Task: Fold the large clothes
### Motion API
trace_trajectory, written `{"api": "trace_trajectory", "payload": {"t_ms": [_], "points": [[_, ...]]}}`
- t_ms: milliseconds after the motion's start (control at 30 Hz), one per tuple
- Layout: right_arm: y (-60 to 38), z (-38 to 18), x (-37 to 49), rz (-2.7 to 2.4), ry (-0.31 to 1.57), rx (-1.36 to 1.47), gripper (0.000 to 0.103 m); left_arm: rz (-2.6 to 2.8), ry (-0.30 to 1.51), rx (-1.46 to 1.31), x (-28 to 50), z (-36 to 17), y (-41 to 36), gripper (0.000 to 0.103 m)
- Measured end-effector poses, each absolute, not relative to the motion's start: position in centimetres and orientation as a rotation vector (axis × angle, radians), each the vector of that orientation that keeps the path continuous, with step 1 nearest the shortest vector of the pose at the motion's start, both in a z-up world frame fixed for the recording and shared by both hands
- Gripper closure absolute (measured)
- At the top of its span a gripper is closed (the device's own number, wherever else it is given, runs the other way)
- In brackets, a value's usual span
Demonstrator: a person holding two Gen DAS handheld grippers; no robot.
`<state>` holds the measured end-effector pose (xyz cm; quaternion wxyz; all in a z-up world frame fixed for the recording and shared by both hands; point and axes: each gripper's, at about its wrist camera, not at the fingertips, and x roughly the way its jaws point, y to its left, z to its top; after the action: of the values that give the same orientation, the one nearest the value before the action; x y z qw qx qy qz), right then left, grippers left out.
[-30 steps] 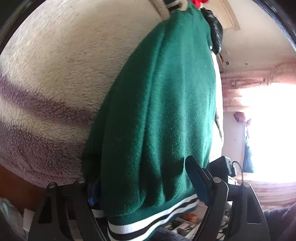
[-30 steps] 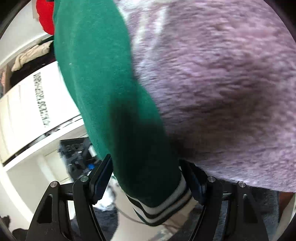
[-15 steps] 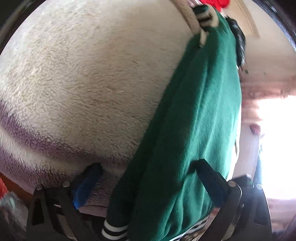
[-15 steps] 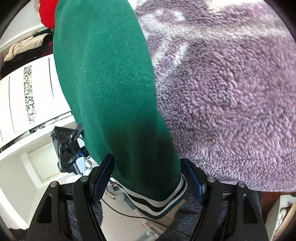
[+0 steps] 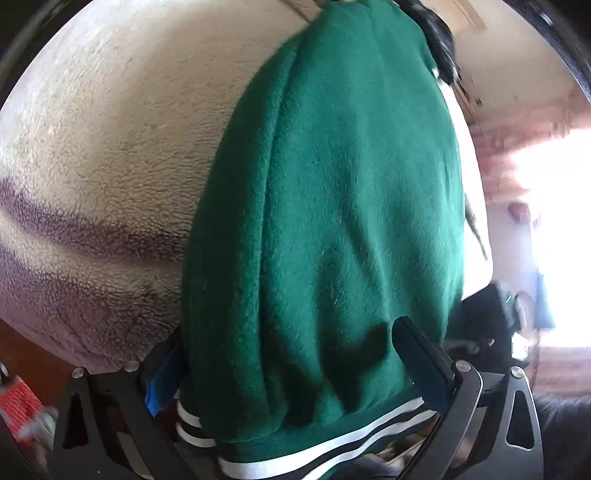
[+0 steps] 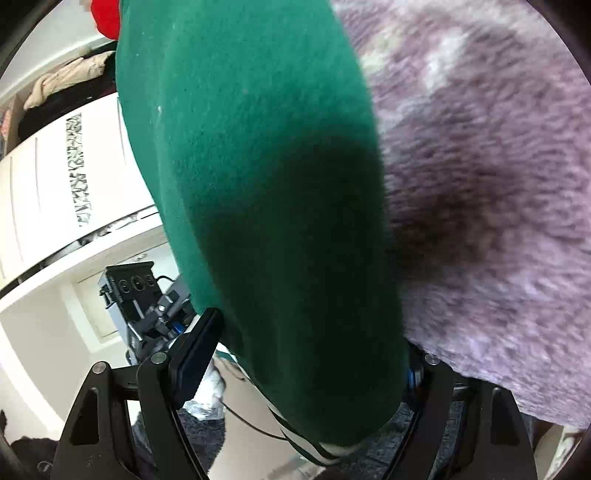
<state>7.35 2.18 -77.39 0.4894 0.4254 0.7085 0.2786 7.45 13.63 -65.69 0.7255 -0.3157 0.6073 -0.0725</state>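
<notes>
Our left gripper [image 5: 291, 362] stands spread as wide as it goes, with the striped hem end of the green fleece garment [image 5: 332, 221] lying between its fingers; the right finger pad [image 5: 421, 354] sits against the fabric's edge without visibly squeezing it, and the blue left pad [image 5: 162, 384] shows just beside the folds. A second ago that gripper was narrower around the same cloth; half a second ago it had swung so that the cream blanket filled most of the view and the garment ran off to the right, and now the garment is back in the middle of the frame, its white and dark striped hem [image 5: 332, 439] hanging low between the fingers.

Our right gripper [image 6: 306, 354] is opening at this moment, with the other end of the green garment [image 6: 258, 184] between its fingers. The left pad [image 6: 195, 358] stands clear of the fleece with a sliver of gap, whereas a second ago both pads sat closer on it. The striped cuff [image 6: 317, 450] now peeks out lower, almost hidden under the green bulk.

The garment lies stretched along the edge of a fluffy blanket [image 5: 110, 147], cream with purple bands in the left view, mauve [image 6: 480, 221] in the right view. Beyond, on the right camera's side, we see a white wardrobe door with a patterned strip [image 6: 77, 170], a black device on a stand [image 6: 133, 291] and something red [image 6: 107, 18] at the top. The left view is washed out by a bright window [image 5: 554, 240].
</notes>
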Motion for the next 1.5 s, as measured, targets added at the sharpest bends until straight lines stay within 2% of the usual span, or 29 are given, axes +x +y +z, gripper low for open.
{"api": "trace_trajectory", "payload": {"t_ms": [67,100,133,167,200,233,300,367,400,467,500,533,633,867,1100,1200,1267,1333,1400,1467,1500], "points": [[2.3,-77.7,7.4,0.681,1.700,1.076,0.020,-0.139,1.322,-0.722,8.0,-65.2,13.8,0.011],[2.4,-77.5,7.4,0.697,1.685,1.094,0.028,-0.130,1.328,-0.695,8.1,-64.9,13.5,0.022],[2.4,-77.5,7.2,0.703,1.676,1.098,0.047,-0.124,1.329,-0.672,7.9,-64.7,13.7,0.035],[2.3,-77.3,7.0,0.708,1.663,1.119,0.057,-0.121,1.333,-0.661,7.6,-64.5,13.7,0.041],[2.1,-77.3,6.8,0.718,1.642,1.181,0.063,-0.118,1.330,-0.664,7.2,-64.3,14.1,0.052],[2.0,-77.2,6.7,0.718,1.629,1.220,0.064,-0.115,1.325,-0.678,7.0,-64.2,14.2,0.060],[2.1,-77.1,6.8,0.704,1.626,1.184,0.063,-0.114,1.314,-0.743,6.7,-64.4,15.1,0.065],[2.6,-77.7,7.1,0.668,1.656,1.150,0.051,-0.105,1.315,-0.792,6.6,-64.9,15.6,0.067],[2.8,-78.4,7.3,0.662,1.674,1.176,0.051,-0.098,1.320,-0.800,6.6,-64.8,15.6,0.068],[3.0,-78.5,7.6,0.649,1.680,1.199,0.055,-0.079,1.337,-0.782,6.3,-64.1,15.7,0.076],[3.2,-77.8,7.9,0.660,1.675,1.184,0.066,-0.070,1.343,-0.793,6.3,-63.5,15.4,0.079],[3.2,-77.3,7.9,0.662,1.674,1.187,0.069,-0.065,1.353,-0.808,6.5,-62.6,15.3,0.081],[3.0,-74.7,8.2,0.669,1.665,1.245,0.073,-0.073,1.357,-0.810,7.1,-59.7,14.8,0.084],[2.7,-68.4,11.9,0.730,1.600,1.371,0.075,-0.084,1.267,-0.934,11.2,-53.5,17.1,0.086],[2.8,-64.8,22.1,0.706,1.529,1.479,0.075,-0.104,1.145,-1.032,22.9,-52.4,18.7,0.086],[2.2,-64.3,27.1,0.665,1.486,1.501,0.075,-0.117,1.146,-1.047,27.5,-53.7,19.4,0.085],[1.4,-64.9,30.9,0.634,1.478,1.505,0.075,-0.105,1.209,-1.036,32.0,-55.6,19.8,0.082],[0.0,-66.1,34.9,0.550,1.501,1.529,0.070,-0.075,1.301,-0.935,35.2,-57.0,19.6,0.081],[-0.3,-67.9,38.0,0.477,1.560,1.566,0.069,-0.082,1.372,-0.841,38.4,-58.1,18.9,0.081],[-0.7,-69.1,40.1,0.445,1.585,1.616,0.060,-0.100,1.401,-0.803,39.9,-58.6,18.7,0.080],[-1.2,-69.2,41.2,0.439,1.577,1.647,0.051,-0.114,1.408,-0.801,40.4,-58.8,18.7,0.079]]}}
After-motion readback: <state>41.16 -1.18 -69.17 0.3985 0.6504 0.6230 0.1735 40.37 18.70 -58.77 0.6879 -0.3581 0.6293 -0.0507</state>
